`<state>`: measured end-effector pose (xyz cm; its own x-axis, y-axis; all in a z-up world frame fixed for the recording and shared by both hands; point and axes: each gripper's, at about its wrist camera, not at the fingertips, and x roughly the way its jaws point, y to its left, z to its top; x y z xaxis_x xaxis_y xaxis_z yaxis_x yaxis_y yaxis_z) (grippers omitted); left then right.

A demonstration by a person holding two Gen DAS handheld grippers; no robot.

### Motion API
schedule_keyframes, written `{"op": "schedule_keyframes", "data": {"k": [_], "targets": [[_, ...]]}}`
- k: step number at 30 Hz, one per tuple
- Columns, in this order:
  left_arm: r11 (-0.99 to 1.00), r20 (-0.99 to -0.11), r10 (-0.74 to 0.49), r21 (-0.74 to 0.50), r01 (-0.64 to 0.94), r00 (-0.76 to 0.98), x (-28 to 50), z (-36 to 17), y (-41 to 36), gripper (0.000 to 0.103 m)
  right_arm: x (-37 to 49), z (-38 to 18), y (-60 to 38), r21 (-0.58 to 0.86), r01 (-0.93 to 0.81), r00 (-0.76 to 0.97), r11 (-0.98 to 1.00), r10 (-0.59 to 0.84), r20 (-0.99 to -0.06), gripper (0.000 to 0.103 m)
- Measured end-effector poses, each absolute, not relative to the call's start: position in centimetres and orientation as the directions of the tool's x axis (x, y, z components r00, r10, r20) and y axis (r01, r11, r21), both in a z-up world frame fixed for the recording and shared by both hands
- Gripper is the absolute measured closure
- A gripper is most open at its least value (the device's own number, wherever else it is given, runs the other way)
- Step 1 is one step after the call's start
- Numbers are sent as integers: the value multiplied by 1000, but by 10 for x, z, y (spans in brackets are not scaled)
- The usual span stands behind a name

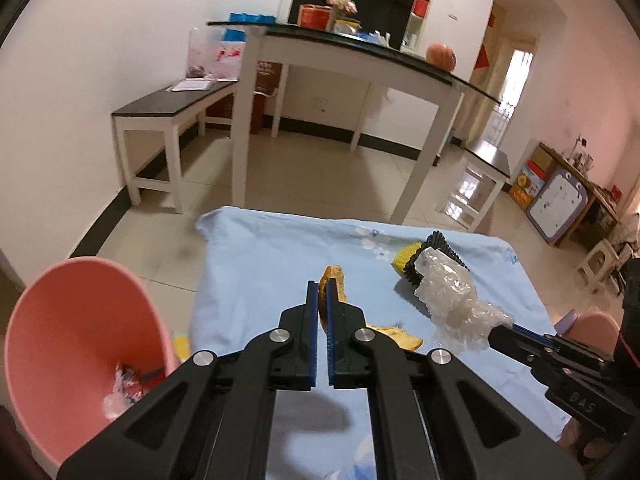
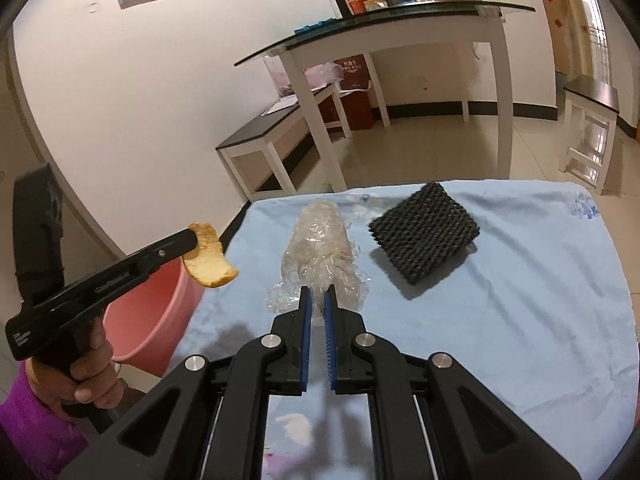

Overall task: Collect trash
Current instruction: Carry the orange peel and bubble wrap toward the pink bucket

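My left gripper (image 1: 322,286) is shut on an orange-yellow fruit peel (image 1: 335,280) and holds it in the air above the left edge of the blue cloth (image 1: 272,264); it also shows in the right wrist view (image 2: 208,256). My right gripper (image 2: 316,294) is shut on a crumpled clear plastic wrap (image 2: 320,248), also seen from the left wrist view (image 1: 448,292). A pink bin (image 1: 80,344) stands on the floor at the left with wrappers inside. A black ribbed paper cup liner (image 2: 424,232) lies on the cloth.
A white table with a glass top (image 1: 360,48) and two white benches (image 1: 168,112) stand behind. The bin also shows in the right wrist view (image 2: 148,320) below the peel. A yellow liner (image 1: 404,258) lies beside the black one.
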<state>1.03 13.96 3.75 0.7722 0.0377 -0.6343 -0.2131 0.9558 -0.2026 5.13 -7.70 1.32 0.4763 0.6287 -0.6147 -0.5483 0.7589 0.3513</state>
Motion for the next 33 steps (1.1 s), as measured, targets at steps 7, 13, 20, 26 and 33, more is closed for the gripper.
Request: {"op": "schedule_keyframes", "data": {"k": [7, 13, 20, 26, 33], "targets": [[946, -613, 80, -201, -254, 786, -26, 54, 149, 100, 30, 29, -53, 336, -595, 463, 730, 653, -599, 97], [931, -597, 143, -190, -312, 790, -58, 61, 169, 100, 14, 40, -25, 314, -645, 445, 696, 677, -586, 97], [901, -592, 215, -186, -392, 776, -92, 57, 196, 100, -6, 49, 19, 290, -708, 403, 644, 705, -583, 97], [883, -575, 305, -128, -452, 759, -119, 54, 213, 100, -23, 52, 64, 264, -767, 354, 585, 729, -586, 97], [842, -591, 351, -141, -521, 727, -141, 42, 241, 100, -42, 45, 111, 244, -812, 297, 530, 735, -610, 97]]}}
